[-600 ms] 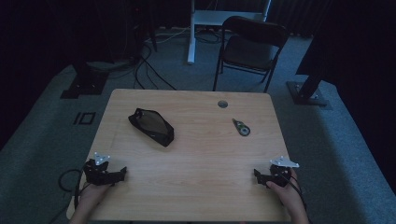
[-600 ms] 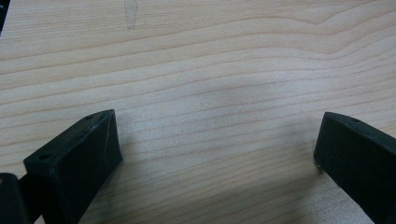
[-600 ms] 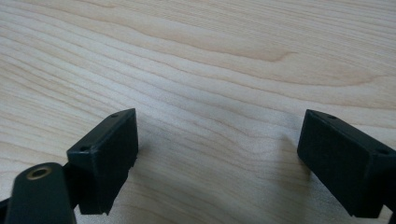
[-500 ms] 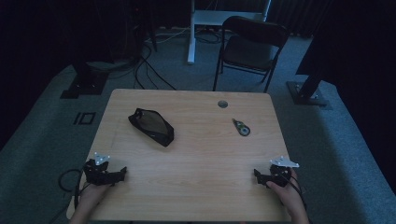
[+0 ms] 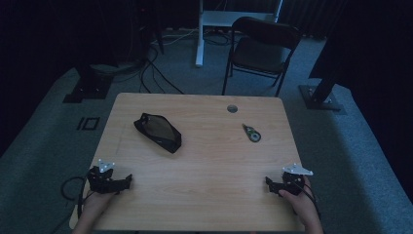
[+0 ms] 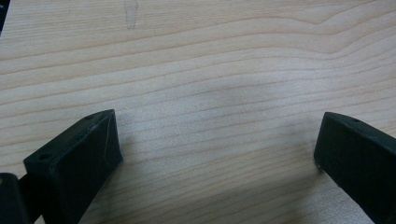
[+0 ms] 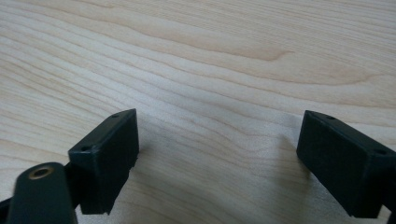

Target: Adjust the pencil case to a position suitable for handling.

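A black pouch [image 5: 158, 131] lies on the wooden table [image 5: 204, 165], left of its middle. A small dark round tool [image 5: 252, 133] lies toward the back right. My left gripper [image 5: 127, 179] rests on the front left of the table, held by a hand. My right gripper [image 5: 268, 182] rests on the front right in the other hand. In the left gripper view the left gripper [image 6: 217, 144] has its jaws wide apart over bare wood. The right gripper view has the right gripper [image 7: 218, 140] open too, with nothing between its jaws.
A round cable hole [image 5: 232, 108] sits near the table's back edge. A dark folding chair [image 5: 263, 48] stands behind the table. Cables [image 5: 146, 68] run across the grey carpet at the back left. A stand base [image 5: 319, 97] is at the right.
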A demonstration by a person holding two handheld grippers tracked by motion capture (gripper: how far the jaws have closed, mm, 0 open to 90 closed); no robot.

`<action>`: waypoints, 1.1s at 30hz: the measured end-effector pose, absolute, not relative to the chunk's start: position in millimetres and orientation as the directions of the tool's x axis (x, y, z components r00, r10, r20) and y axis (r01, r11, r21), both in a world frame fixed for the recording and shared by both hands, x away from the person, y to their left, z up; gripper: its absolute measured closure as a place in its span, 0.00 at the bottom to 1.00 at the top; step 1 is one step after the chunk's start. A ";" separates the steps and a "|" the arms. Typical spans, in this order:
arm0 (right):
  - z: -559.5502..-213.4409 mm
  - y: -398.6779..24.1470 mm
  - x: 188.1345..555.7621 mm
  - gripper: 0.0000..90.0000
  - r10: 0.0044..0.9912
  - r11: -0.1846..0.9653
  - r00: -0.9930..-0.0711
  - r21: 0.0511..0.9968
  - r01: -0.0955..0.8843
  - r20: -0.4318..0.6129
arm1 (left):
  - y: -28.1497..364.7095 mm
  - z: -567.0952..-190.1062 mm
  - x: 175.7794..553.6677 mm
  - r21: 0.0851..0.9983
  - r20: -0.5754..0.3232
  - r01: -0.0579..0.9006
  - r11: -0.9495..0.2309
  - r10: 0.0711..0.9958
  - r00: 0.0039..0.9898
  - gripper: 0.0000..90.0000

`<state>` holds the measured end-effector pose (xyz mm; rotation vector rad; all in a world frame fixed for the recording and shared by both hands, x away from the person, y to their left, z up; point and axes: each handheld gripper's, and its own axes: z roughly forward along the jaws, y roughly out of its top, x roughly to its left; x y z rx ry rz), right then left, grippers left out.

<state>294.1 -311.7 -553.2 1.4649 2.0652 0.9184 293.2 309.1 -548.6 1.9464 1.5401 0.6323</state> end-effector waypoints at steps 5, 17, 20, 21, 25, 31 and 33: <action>-552.8 -309.5 294.0 0.14 0.936 0.212 -0.351 0.739 0.639 0.035 | 309.1 -548.6 293.2 0.689 0.015 0.704 -0.172 0.974 0.224 0.01; -548.3 -293.0 303.8 0.14 0.921 0.235 -0.388 0.742 0.628 0.036 | 309.1 -548.6 293.2 0.689 0.015 0.704 -0.172 0.974 0.224 0.01; -547.4 -287.8 307.5 0.14 0.919 0.230 -0.392 0.747 0.624 0.044 | 309.2 -548.6 293.2 0.689 0.015 0.704 -0.173 0.974 0.225 0.01; -547.2 -286.5 308.3 0.14 0.918 0.233 -0.394 0.746 0.624 0.043 | 309.2 -548.6 293.2 0.689 0.015 0.704 -0.172 0.974 0.224 0.01; -546.3 -279.7 312.8 0.14 0.914 0.245 -0.405 0.749 0.615 0.033 | 309.2 -548.6 293.2 0.689 0.015 0.704 -0.173 0.974 0.224 0.01; -541.6 -267.7 318.4 0.14 0.902 0.262 -0.430 0.755 0.602 0.029 | 309.2 -548.6 293.2 0.689 0.015 0.704 -0.172 0.974 0.224 0.01; -539.9 -263.4 320.3 0.14 0.899 0.267 -0.438 0.755 0.600 0.030 | 309.1 -548.6 293.2 0.689 0.015 0.704 -0.172 0.974 0.224 0.01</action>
